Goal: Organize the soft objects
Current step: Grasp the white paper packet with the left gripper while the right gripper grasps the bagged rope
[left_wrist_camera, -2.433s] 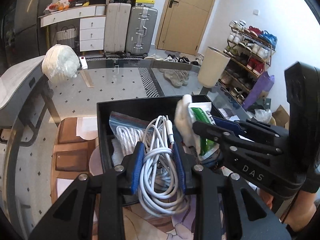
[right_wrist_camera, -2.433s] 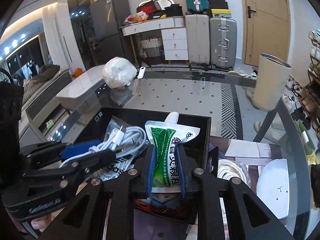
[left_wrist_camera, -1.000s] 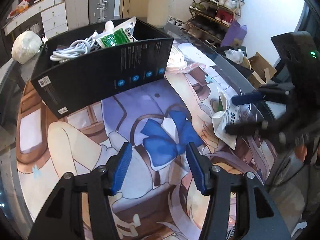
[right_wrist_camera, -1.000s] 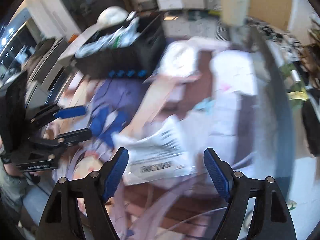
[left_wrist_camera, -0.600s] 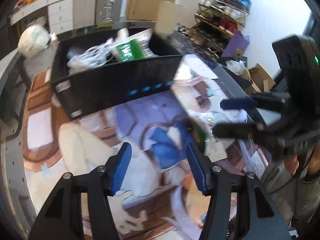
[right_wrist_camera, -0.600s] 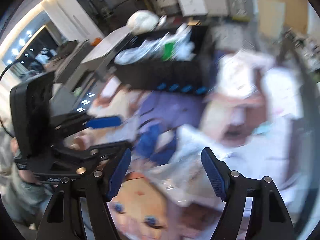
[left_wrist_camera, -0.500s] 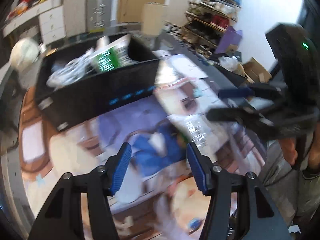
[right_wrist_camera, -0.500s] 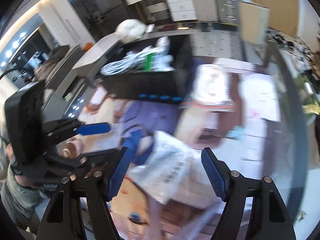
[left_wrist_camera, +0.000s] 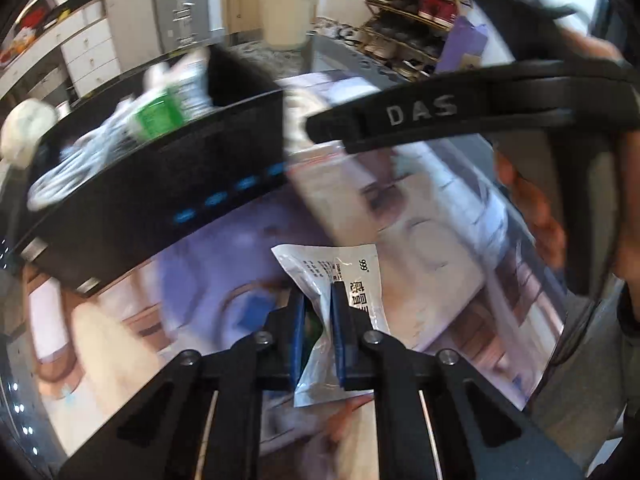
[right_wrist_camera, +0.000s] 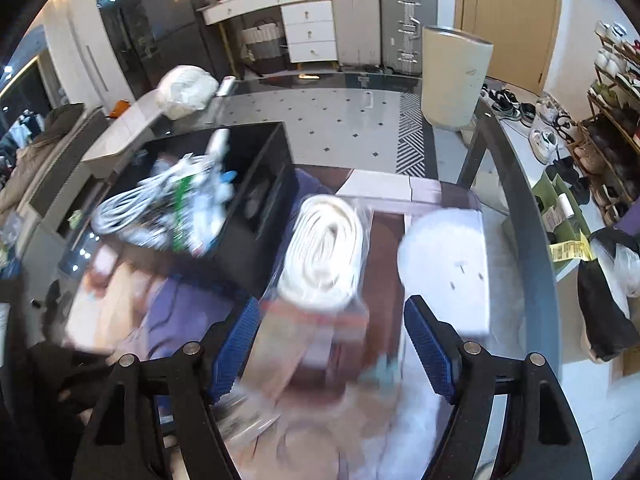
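Note:
My left gripper (left_wrist_camera: 317, 330) is shut on a silver-white sachet (left_wrist_camera: 344, 280) with printed text, held just above the printed mat. The black box (left_wrist_camera: 168, 184) stands beyond it, holding white cables (left_wrist_camera: 72, 164) and a green-and-white pouch (left_wrist_camera: 168, 108). The box (right_wrist_camera: 264, 208) also shows in the right wrist view with the cables (right_wrist_camera: 136, 208) inside. My right gripper (right_wrist_camera: 332, 344) is open and empty, just short of a clear bag of coiled white rope (right_wrist_camera: 324, 252) that lies on the mat right of the box. The right gripper's arm (left_wrist_camera: 460, 108) crosses the left wrist view.
A white flat pad (right_wrist_camera: 444, 264) lies right of the rope bag. A white bundle (right_wrist_camera: 184, 90) sits at the glass table's far edge. A beige bin (right_wrist_camera: 456, 76), suitcases (right_wrist_camera: 404, 20) and a shoe rack (right_wrist_camera: 612, 100) stand on the floor beyond.
Both grippers let go of the cable and pouch in the box and drew back. My left gripper then closed on the sachet. My right gripper swung toward the rope bag, still open.

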The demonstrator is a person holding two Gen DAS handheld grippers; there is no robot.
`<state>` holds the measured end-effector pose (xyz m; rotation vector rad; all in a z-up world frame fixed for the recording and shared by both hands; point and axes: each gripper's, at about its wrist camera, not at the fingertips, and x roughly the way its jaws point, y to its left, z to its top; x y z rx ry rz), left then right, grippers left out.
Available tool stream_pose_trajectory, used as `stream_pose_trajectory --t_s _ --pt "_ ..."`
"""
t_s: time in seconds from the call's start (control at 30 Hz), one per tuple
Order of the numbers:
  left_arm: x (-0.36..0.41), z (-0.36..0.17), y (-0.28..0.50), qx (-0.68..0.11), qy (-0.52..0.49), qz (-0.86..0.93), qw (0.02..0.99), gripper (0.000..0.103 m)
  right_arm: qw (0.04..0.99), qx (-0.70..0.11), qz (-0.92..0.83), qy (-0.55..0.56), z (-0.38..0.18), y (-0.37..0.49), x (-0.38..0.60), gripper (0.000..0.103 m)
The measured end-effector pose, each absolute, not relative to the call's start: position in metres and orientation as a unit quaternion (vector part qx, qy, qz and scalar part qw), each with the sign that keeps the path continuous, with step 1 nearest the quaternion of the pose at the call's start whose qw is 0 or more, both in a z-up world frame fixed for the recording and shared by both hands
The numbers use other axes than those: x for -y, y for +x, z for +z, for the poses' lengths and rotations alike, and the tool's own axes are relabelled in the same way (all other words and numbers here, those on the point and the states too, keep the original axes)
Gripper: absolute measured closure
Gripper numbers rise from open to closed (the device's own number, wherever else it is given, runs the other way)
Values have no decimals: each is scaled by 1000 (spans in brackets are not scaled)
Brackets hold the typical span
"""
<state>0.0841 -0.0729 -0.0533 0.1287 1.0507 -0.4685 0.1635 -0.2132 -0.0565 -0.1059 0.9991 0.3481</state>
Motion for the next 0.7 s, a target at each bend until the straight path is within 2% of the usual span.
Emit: stream_pose_trajectory --t_s 0.03,0.07,0.1,0.13,0.2,0.3,0.5,0.57,0.6,0.63,0.67,0.7 --pt "63 -53 82 -497 56 -218 838 93 862 -479 159 -50 -63 174 208 28" --pt "54 -54 80 -497 51 -215 839 93 860 -484 154 -49 -71 185 201 40" --pt "44 -54 78 -498 45 -210 840 93 856 -493 150 -48 -80 192 198 58" --pt "33 -54 76 -499 38 -203 842 93 853 -497 154 -47 -84 197 195 59" --pt "15 -52 75 -503 23 -192 842 93 848 -501 168 -44 -91 200 190 73" --pt "-7 -50 77 -505 5 -172 846 93 843 -508 165 -67 -88 189 185 84" --pt "-9 -54 84 -507 -1 -162 847 93 822 -523 200 -102 -88 120 187 85" --pt "-1 -57 87 -505 -8 -167 847 86 812 -527 227 -104 -86 100 184 82" --pt "1 -56 87 -505 -8 -172 846 79 809 -526 242 -102 -84 92 180 76" --pt "3 -53 84 -500 -4 -173 848 61 809 -524 247 -98 -83 89 178 72" --pt "4 -49 81 -491 1 -168 855 51 811 -523 244 -94 -81 89 177 56" --pt "4 -45 76 -481 7 -164 861 51 814 -522 236 -91 -79 92 177 38"
